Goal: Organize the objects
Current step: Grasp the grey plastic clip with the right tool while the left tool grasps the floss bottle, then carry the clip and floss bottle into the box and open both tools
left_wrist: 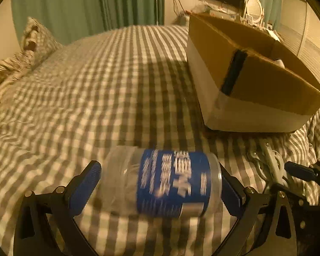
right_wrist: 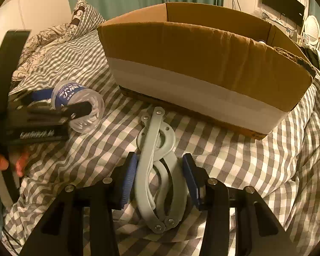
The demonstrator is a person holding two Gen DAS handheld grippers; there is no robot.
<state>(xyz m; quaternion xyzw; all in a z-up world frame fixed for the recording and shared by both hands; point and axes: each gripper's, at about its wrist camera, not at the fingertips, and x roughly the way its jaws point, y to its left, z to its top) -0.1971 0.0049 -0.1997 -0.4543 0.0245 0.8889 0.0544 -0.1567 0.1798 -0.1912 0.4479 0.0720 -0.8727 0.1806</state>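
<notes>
two grippers are over a bed with a grey and white checked cover (left_wrist: 96, 81). the left gripper (left_wrist: 160, 187) has a clear plastic bottle with a blue label (left_wrist: 166, 181) lying sideways between its blue pads. in the right wrist view the bottle (right_wrist: 79, 104) looks lifted a little off the bed, with one pad across its open-looking end, so the left gripper (right_wrist: 59, 104) is holding the bottle. it sits at about 9 o'clock from the right gripper.

the right gripper (right_wrist: 160, 181) is set around a pale grey metal tool with looped arms and rivets (right_wrist: 157, 166) that lies on the cover. its left pad (right_wrist: 129, 181) touches the tool, and the right pad is just beside it. i cannot tell if it is squeezing yet.

a big open brown cardboard box with a white band low on its side (right_wrist: 202, 64) stands on the bed at 12 o'clock from the right gripper, just past the tool's tip. from the left gripper the box (left_wrist: 256, 85) is at about 1 o'clock. something small and white shows inside it, too hidden to name.

a flower-print pillow (right_wrist: 44, 40) lies at 10 o'clock, near green curtains (left_wrist: 85, 4).
</notes>
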